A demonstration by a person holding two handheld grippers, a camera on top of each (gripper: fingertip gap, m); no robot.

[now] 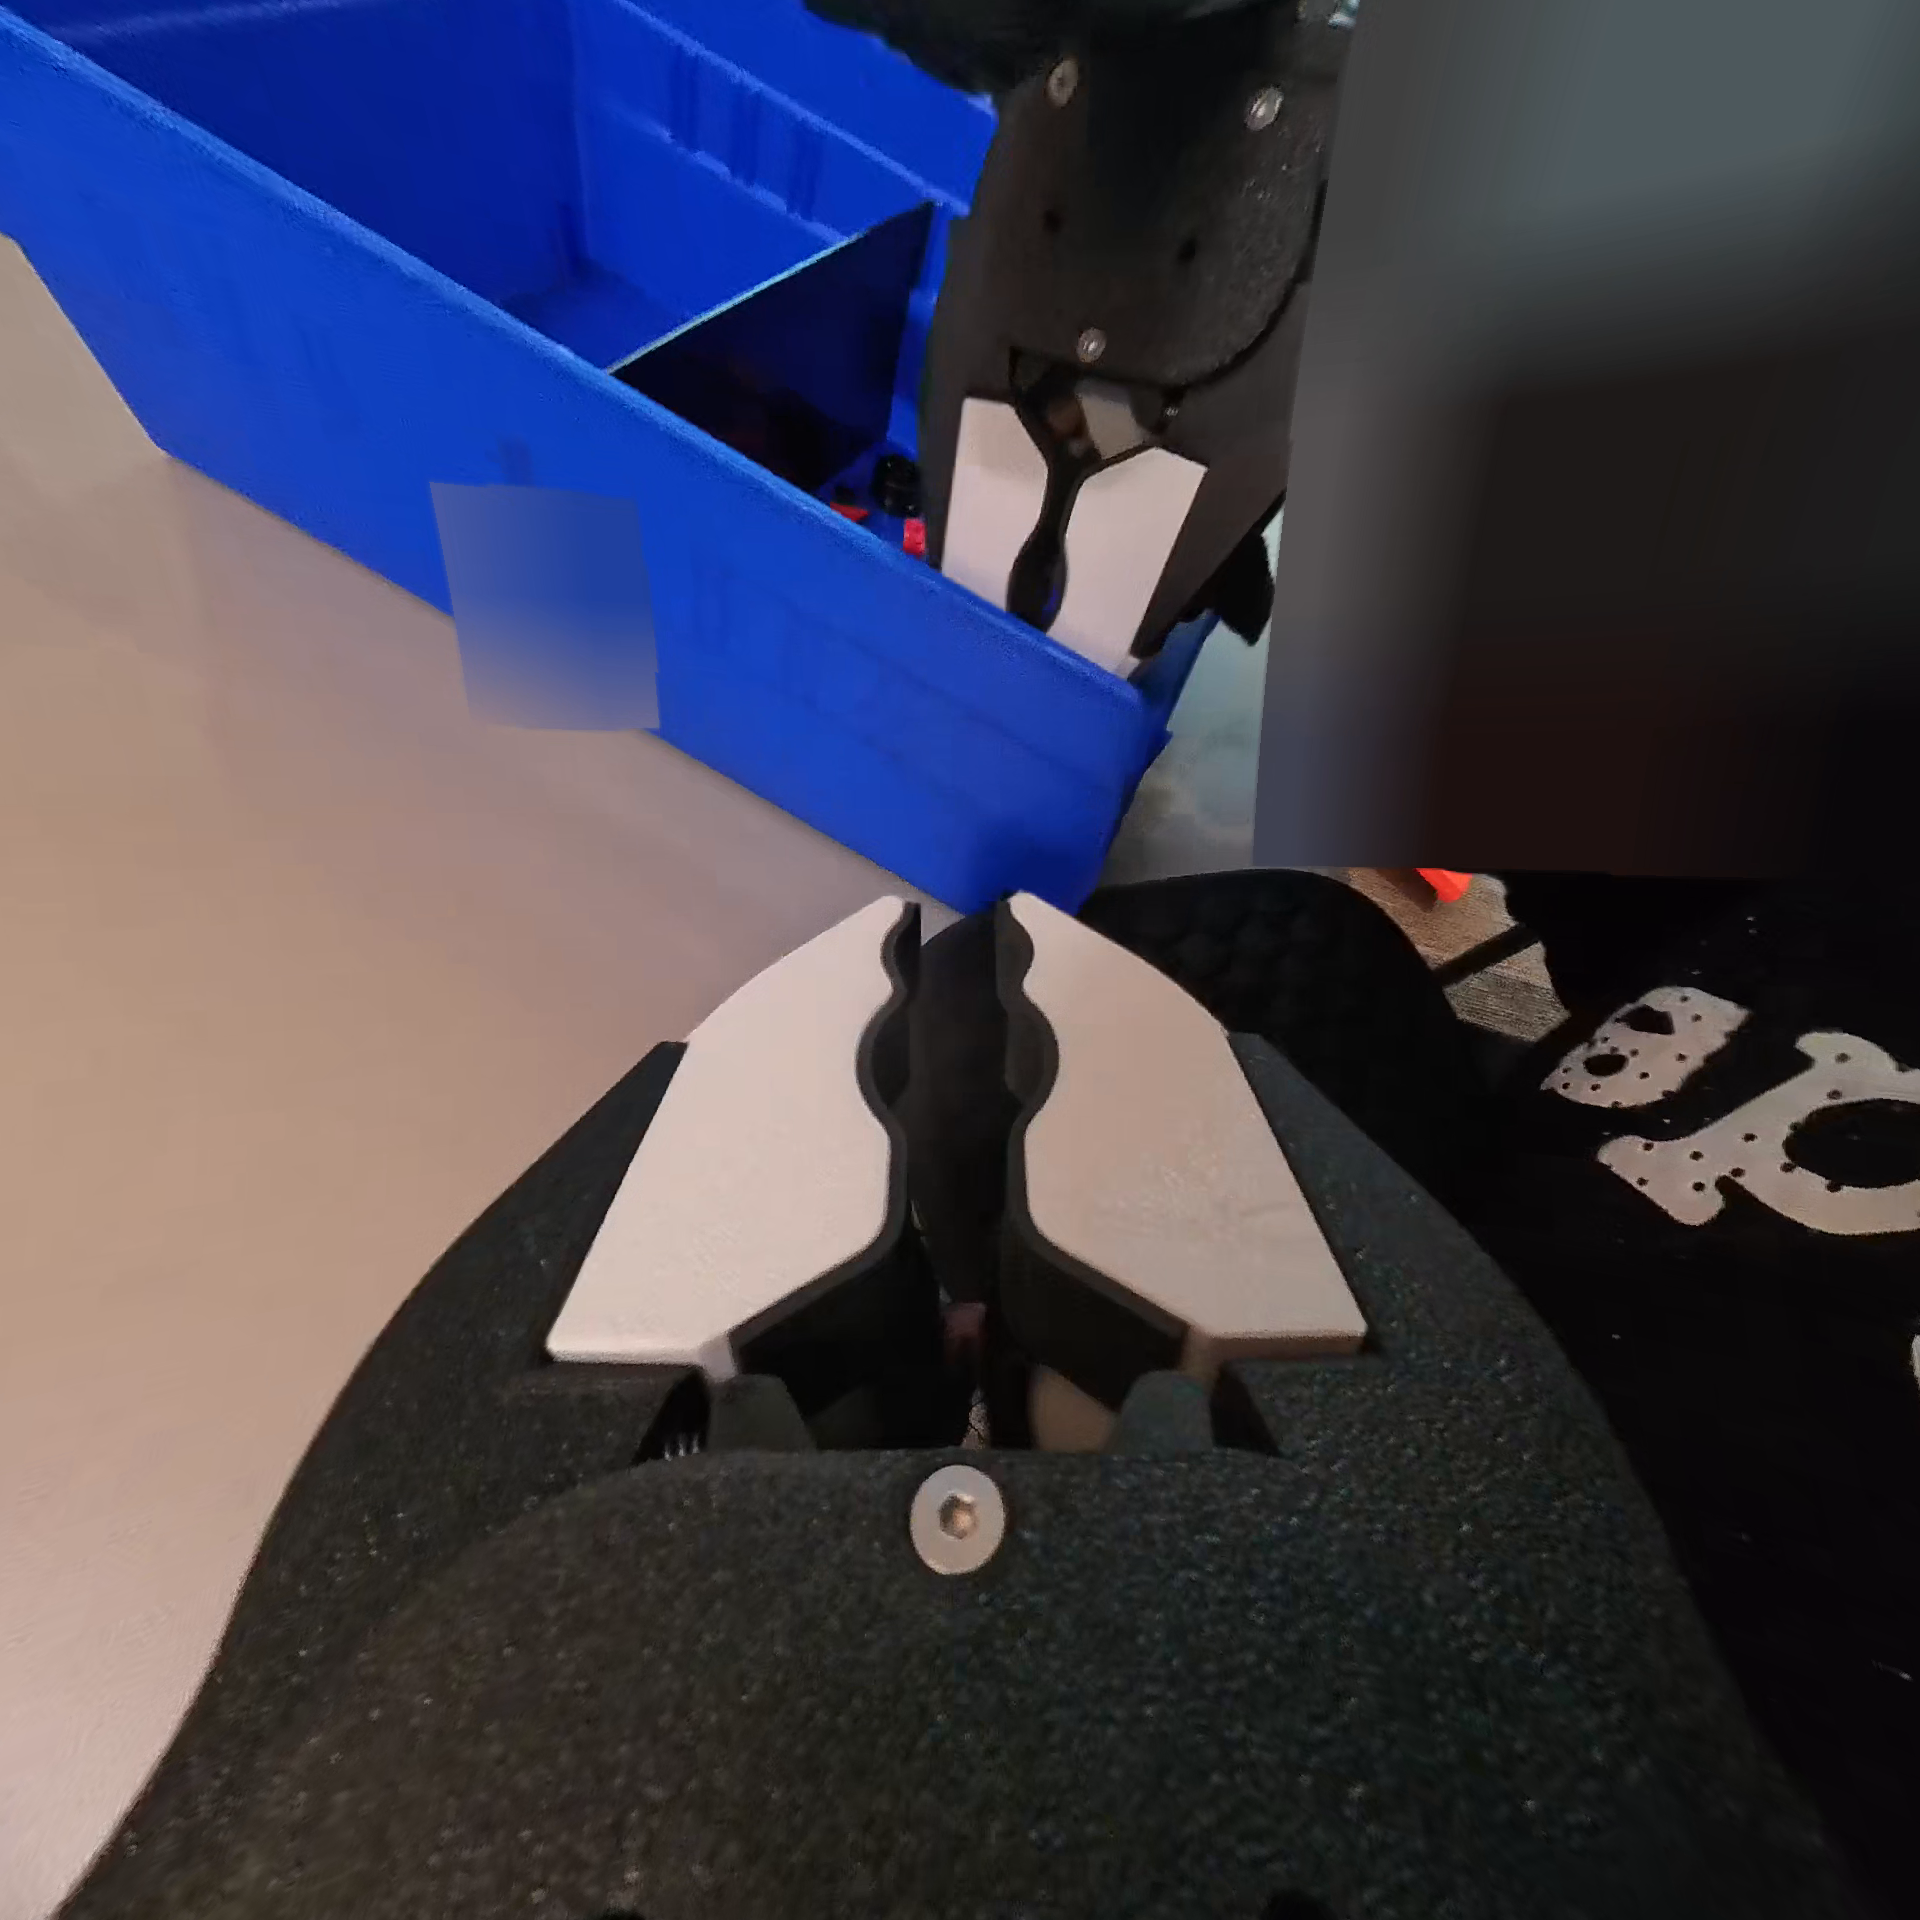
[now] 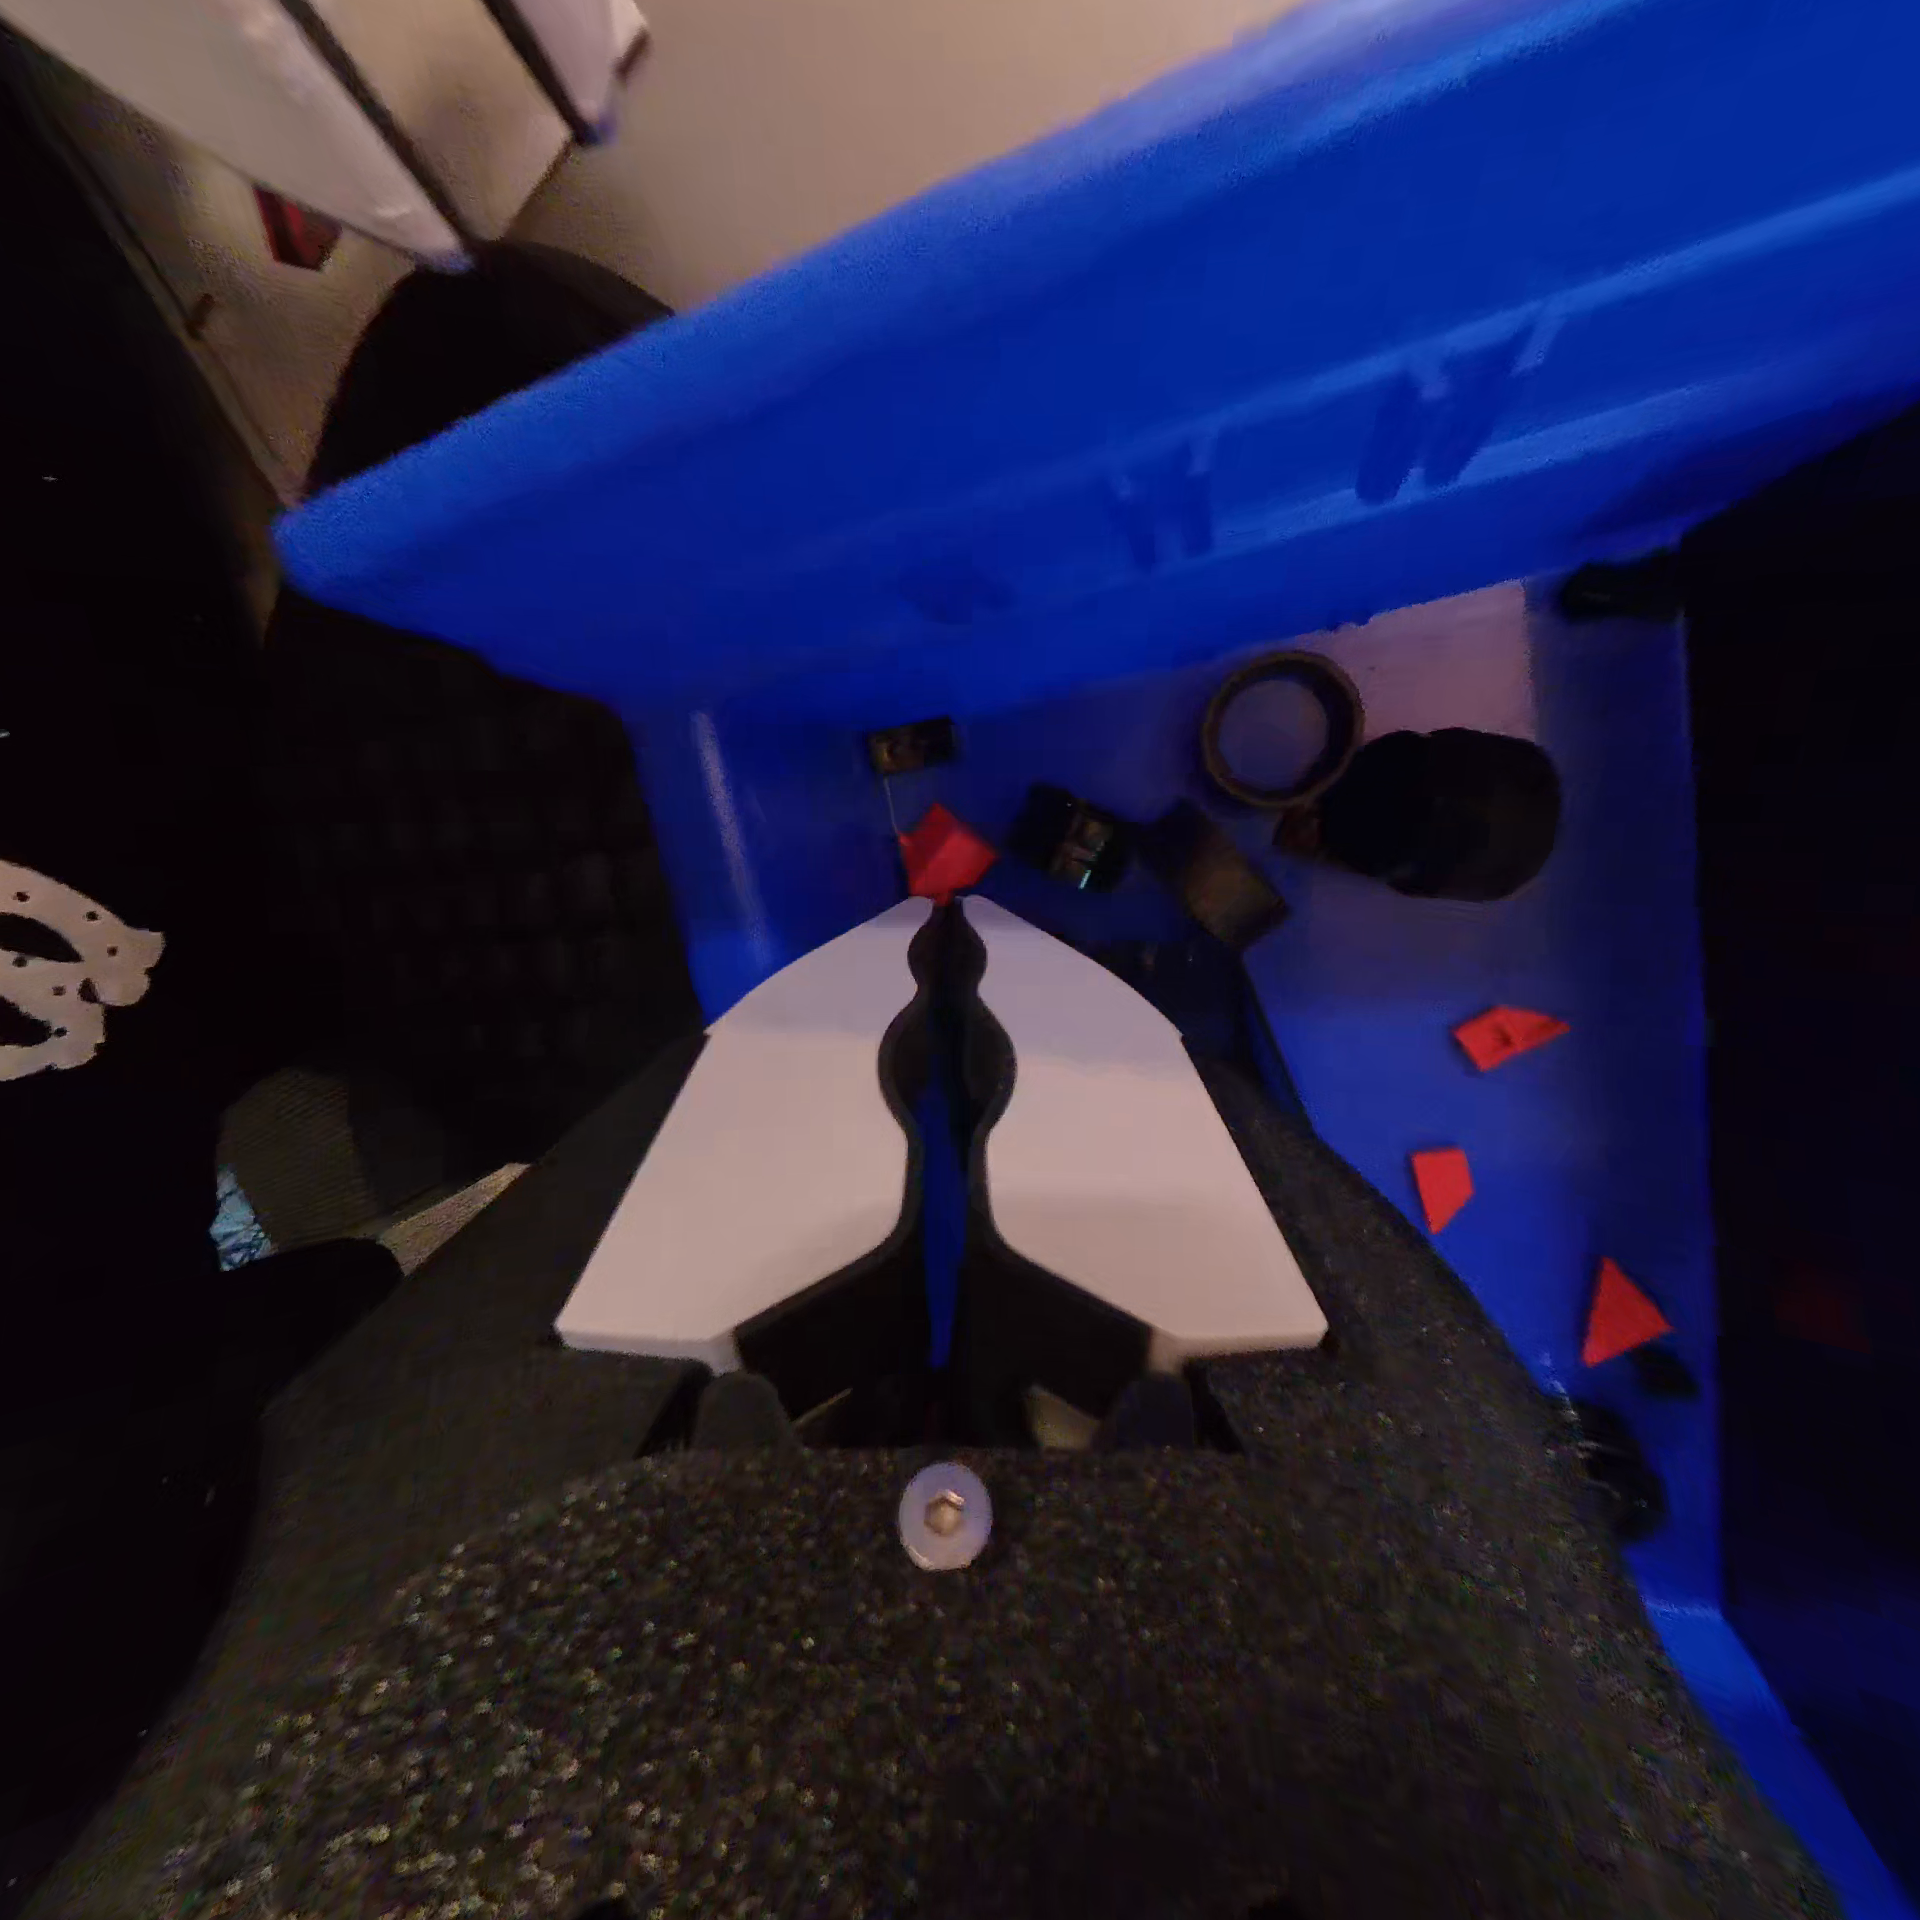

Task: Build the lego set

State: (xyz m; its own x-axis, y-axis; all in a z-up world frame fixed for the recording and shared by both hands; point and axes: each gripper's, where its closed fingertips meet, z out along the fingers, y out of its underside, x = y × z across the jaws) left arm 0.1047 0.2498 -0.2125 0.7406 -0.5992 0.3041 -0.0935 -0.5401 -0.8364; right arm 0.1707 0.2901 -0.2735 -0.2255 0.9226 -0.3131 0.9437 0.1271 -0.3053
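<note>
blue bin [image 1: 810,665] far end cut off, dark pieces [image 2: 1444,816] blurred

Pale bench [image 1: 260,1039] under everything. Black garment with white print [image 1: 1714,1122] at bench edge. White sheets with dark stripes [image 2: 343,125] lie farther off.

Both grippers, left gripper [image 1: 958,914] and right gripper [image 2: 948,906], share one build: grainy black shells, white wavy-edged fingers [image 1: 769,1132], and a silver screw [image 1: 957,1520] behind the fingers. The person wears a black shirt [image 1: 1714,1351] with white print.
</note>
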